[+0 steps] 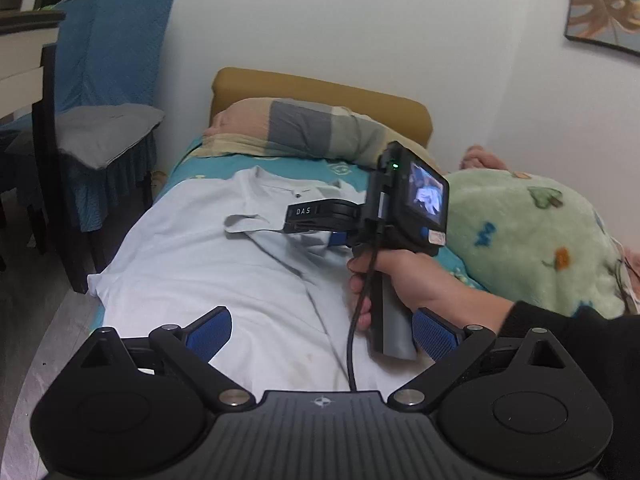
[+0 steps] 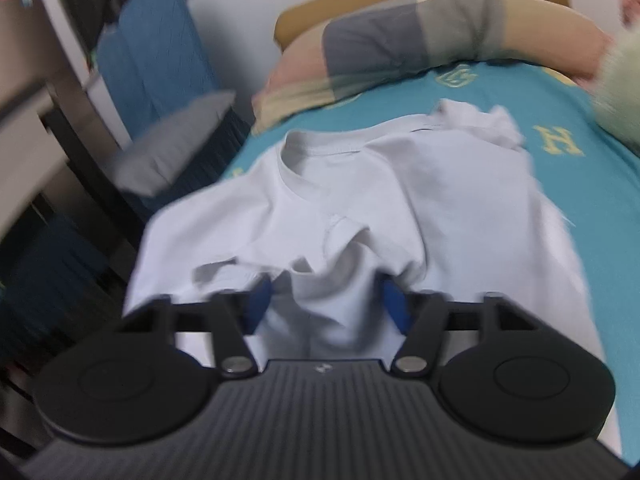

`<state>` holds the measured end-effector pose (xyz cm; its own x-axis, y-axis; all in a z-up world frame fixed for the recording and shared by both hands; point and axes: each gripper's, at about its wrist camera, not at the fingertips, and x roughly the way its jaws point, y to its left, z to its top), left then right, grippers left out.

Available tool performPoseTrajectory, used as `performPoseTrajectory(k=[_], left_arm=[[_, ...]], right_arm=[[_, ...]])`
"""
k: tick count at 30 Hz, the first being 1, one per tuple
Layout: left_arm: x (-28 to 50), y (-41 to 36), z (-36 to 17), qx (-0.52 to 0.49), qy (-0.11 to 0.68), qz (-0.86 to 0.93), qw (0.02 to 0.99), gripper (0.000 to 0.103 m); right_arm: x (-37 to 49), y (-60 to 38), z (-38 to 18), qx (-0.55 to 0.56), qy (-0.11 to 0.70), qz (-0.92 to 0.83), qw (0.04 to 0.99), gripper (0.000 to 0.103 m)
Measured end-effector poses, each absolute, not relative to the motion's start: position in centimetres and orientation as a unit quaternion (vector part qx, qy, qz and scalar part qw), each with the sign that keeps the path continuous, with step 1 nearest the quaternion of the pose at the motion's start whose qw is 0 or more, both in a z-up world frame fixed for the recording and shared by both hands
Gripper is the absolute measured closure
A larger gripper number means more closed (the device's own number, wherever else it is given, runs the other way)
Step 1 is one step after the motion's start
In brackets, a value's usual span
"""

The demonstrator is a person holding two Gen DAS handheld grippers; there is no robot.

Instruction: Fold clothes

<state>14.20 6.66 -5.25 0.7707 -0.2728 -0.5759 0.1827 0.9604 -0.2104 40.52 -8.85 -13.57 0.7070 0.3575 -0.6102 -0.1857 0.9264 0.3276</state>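
A white T-shirt (image 1: 192, 256) lies on the teal bed sheet (image 1: 340, 168) with its collar (image 2: 296, 148) toward the pillow. In the right wrist view a bunch of the shirt's cloth (image 2: 332, 280) sits gathered between the blue pads (image 2: 394, 306) of my right gripper (image 2: 326, 304), which is shut on it. The left wrist view shows that gripper (image 1: 296, 224) in a person's hand (image 1: 404, 280), holding a fold of the shirt (image 1: 244, 226) up over the chest. My left gripper (image 1: 324, 332) hangs wide open above the shirt's lower part, its pads holding nothing.
A striped pillow (image 1: 288, 128) leans on the mustard headboard (image 1: 320, 88). A green fleece blanket (image 1: 520, 236) is piled at the right of the bed. A blue-covered chair (image 1: 104, 64) with a grey cushion (image 1: 104, 132) stands at the left bedside, above grey floor (image 1: 48, 344).
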Motion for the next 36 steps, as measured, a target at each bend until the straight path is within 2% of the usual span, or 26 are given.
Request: performPoseTrajectory(k=[1,3,8,11,12,13,14,15,16,21,26,31,36], left_arm=[[14.8,7.2,-5.7,-0.08,0.323,-0.116,0.936,0.005],[15.7,8.3,-6.3,-0.101,0.331,-0.107,0.932,0.007],[17.2,10.8,-6.9,-0.14,0.33,-0.092,0.929,0.007],[16.9,11.3,-6.8,-0.144,0.332,-0.087,0.928,0.007],[16.7,11.4,-6.6,-0.142,0.331,-0.086,0.929,0.007],[16.4,11.3,-6.4,-0.14,0.329,-0.085,0.93,0.007],[16.2,11.3,-6.1,-0.139,0.326,-0.084,0.931,0.007],[16.1,11.4,-5.9,-0.139,0.324,-0.083,0.932,0.007],[16.0,11.4,-5.6,-0.14,0.32,-0.083,0.933,0.006],[14.8,12.1,-4.4,-0.148,0.308,-0.074,0.937,0.005],[13.7,13.7,-4.2,-0.155,0.316,-0.05,0.935,0.004],[14.2,16.0,-5.8,-0.2,0.34,-0.04,0.918,0.004],[14.6,18.5,-6.7,-0.208,0.348,0.015,0.914,0.005]], right_arm=[[41.3,-7.9,-13.6,0.094,0.352,0.141,0.921,0.085],[42.3,-6.6,-13.3,0.05,0.339,0.141,0.929,0.089],[43.8,-3.6,-13.3,-0.048,0.334,0.157,0.928,0.089],[43.8,-3.2,-13.2,-0.056,0.344,0.15,0.925,0.085],[43.6,-3.2,-13.0,-0.052,0.347,0.151,0.924,0.076],[43.4,-3.2,-12.8,-0.048,0.35,0.151,0.923,0.055],[43.2,-3.2,-12.6,-0.044,0.352,0.152,0.923,0.042],[42.8,-3.0,-12.2,-0.043,0.347,0.152,0.924,0.022],[42.3,-2.8,-11.8,-0.043,0.342,0.152,0.926,0.017],[40.4,1.2,-9.3,-0.094,0.329,0.198,0.919,0.017],[39.0,9.6,-8.4,-0.18,0.333,0.294,0.878,0.017],[38.1,19.6,-12.2,-0.321,0.361,0.356,0.8,0.018],[38.0,24.9,-16.3,-0.39,0.382,0.406,0.733,0.018]])
